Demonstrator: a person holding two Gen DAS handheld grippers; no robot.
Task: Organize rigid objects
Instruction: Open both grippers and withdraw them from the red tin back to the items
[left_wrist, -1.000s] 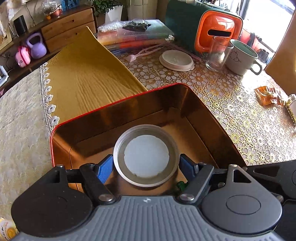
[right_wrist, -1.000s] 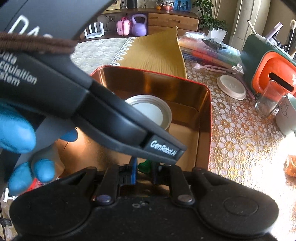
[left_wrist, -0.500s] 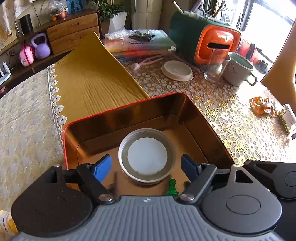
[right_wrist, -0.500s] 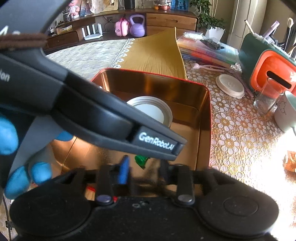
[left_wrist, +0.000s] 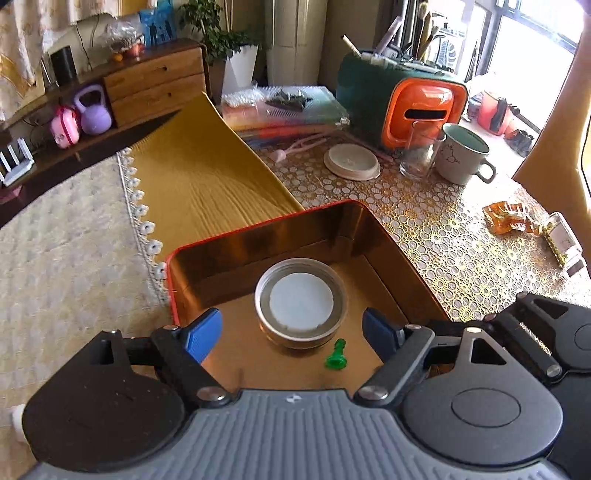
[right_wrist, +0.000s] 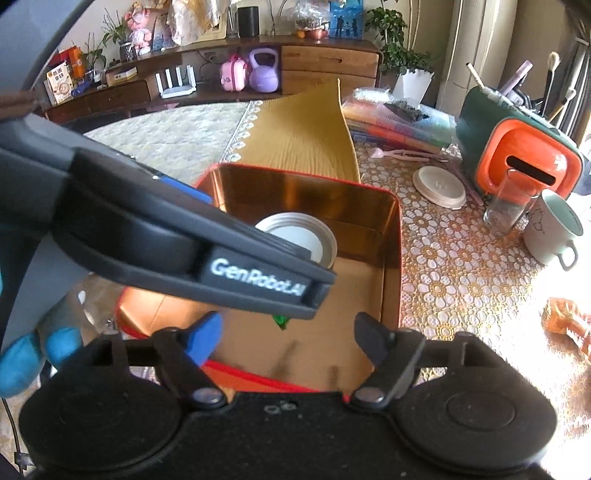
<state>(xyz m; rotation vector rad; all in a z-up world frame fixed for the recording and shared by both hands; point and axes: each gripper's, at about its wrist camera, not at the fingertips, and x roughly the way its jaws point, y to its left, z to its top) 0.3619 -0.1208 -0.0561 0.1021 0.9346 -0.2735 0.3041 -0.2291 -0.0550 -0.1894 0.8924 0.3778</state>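
While you hold both tools angled steeply down over the desk (left_wrist: 424, 206), the red-rimmed copper tin (left_wrist: 266, 236) sits below them on the lace-patterned cover, beside the yellow cloth (left_wrist: 207, 177). Your left tool (left_wrist: 291, 330) hangs above the tin's near half; its jaws are opening, wide apart, with nothing pressed between the blue pads (left_wrist: 201, 334). Your right tool (right_wrist: 284, 338) points into the tin from the near edge; its jaws are also opening and grip nothing. Your gloved left hand (right_wrist: 26, 354) shows at the right view's lower left, under the left tool's body. Inside the tin, the round metal lid (left_wrist: 301, 304) rests on the floor. The small green chess pawn (left_wrist: 336, 356) stands just beside it, free of both tools.
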